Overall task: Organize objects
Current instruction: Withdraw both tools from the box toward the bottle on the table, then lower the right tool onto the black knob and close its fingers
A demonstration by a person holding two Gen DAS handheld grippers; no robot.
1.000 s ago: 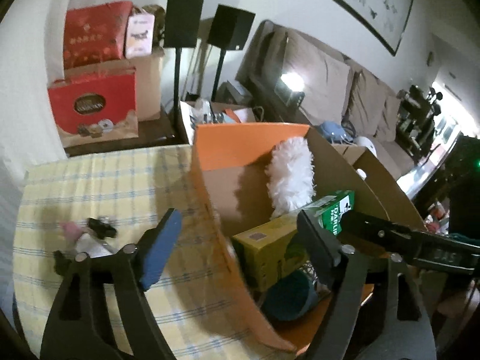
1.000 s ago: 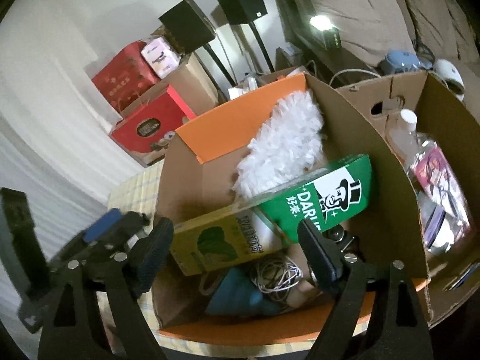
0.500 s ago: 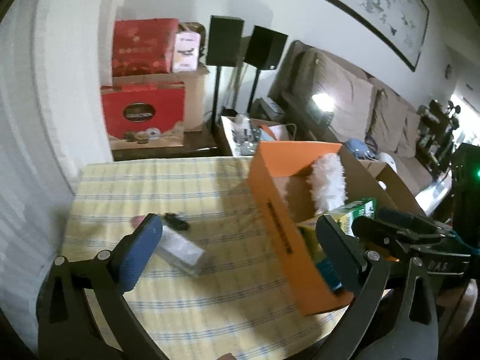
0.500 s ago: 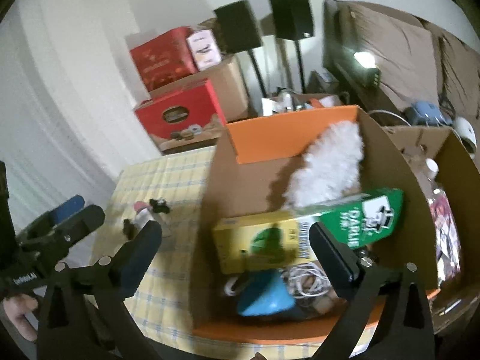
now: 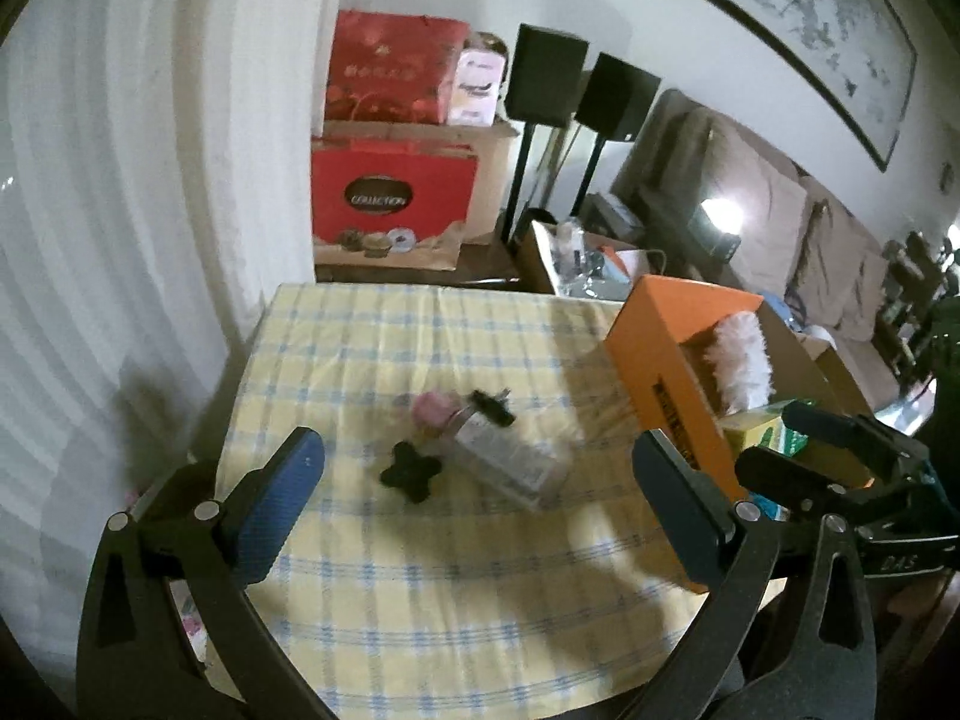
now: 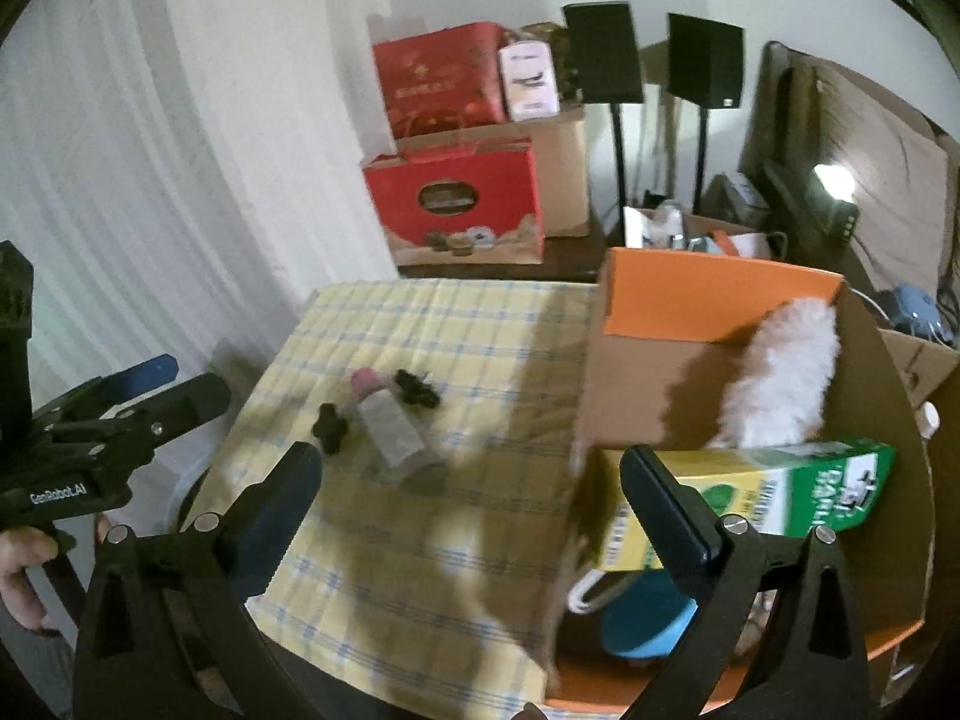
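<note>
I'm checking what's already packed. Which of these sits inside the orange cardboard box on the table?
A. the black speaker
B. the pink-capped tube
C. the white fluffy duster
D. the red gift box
C: the white fluffy duster stands inside the orange cardboard box, while the pink-capped tube lies out on the checked tablecloth.

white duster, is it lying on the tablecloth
No, the white duster stands inside the orange box, not on the tablecloth.
</note>
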